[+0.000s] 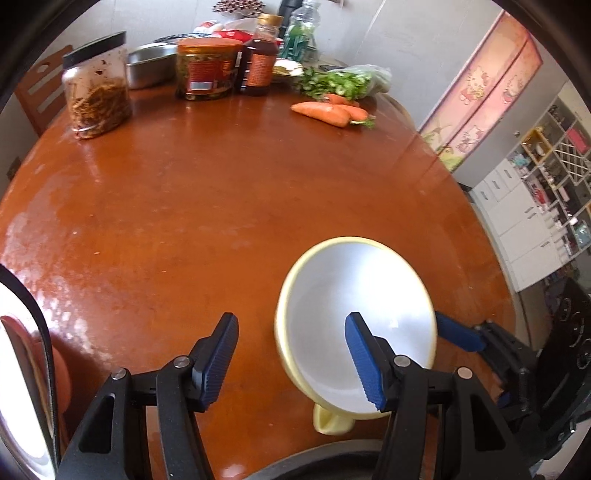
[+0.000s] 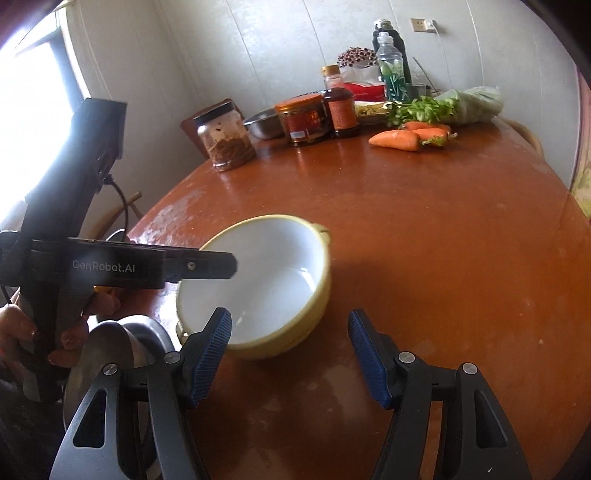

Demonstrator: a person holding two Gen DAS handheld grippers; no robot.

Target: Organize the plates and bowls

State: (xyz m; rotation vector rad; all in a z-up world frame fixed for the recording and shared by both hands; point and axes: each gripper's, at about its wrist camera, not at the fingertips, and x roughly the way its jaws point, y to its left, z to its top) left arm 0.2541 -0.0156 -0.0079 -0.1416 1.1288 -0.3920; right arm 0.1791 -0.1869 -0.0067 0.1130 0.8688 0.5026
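Left gripper body reads "GenRobot.AI". Jar labels unreadable. Yellow bowl, white inside, sits on brown table at near edge, mouth up, rim handle toward jars. Left gripper jaws apart, one finger inside bowl, holding nothing. Right gripper jaws apart, empty, left finger over bowl's rim.

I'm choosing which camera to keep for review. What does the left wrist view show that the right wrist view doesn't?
Only the left wrist view: white cabinets and open shelves and a pink wall hanging. Only the right wrist view: a bright window, a hand holding the left tool, and a wall socket. Both: the yellow bowl, carrots, jars and the brown table.
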